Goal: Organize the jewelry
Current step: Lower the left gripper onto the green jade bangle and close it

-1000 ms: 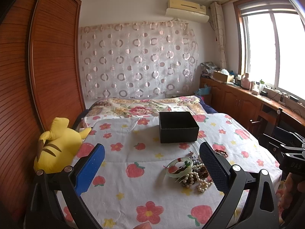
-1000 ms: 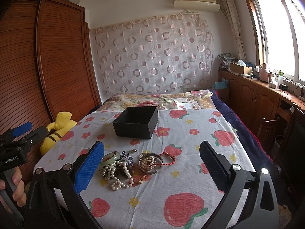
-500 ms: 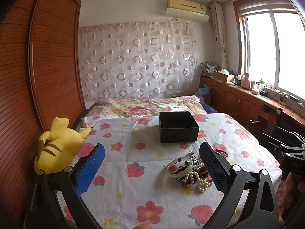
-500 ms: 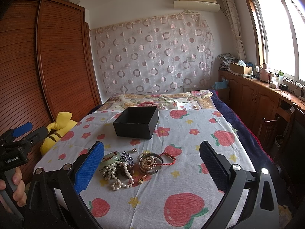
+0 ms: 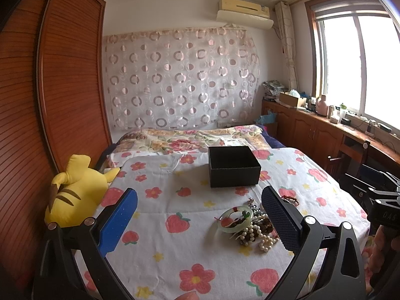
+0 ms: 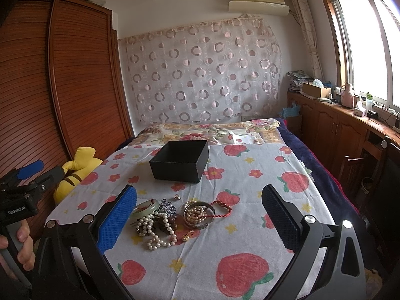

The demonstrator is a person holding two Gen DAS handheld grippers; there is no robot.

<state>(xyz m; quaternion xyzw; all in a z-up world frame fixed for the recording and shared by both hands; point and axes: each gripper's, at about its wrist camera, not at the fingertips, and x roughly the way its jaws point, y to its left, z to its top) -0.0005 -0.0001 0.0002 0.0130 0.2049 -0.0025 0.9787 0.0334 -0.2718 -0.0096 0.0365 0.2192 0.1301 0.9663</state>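
Observation:
A pile of jewelry (image 6: 172, 217) lies on the bed: a pale green jade bangle (image 6: 145, 206), a pearl necklace (image 6: 160, 240), a metal bangle holding pearls (image 6: 198, 212), a red cord bracelet (image 6: 222, 205) and a small ring (image 6: 177, 196). The pile also shows in the left wrist view (image 5: 250, 227), with the green bangle (image 5: 236, 221). An open black box (image 6: 180, 161) (image 5: 233, 166) stands behind it and looks empty. My left gripper (image 5: 200, 220) is open and empty, left of the pile. My right gripper (image 6: 200, 217) is open and empty above the pile.
The bed has a white spread with strawberries and flowers (image 6: 250, 250). A yellow plush toy (image 5: 75, 192) lies at the left edge by the wooden wardrobe (image 5: 62, 87). Wooden cabinets (image 6: 337, 130) run under the window at right. A chair (image 6: 355, 172) stands by the bed.

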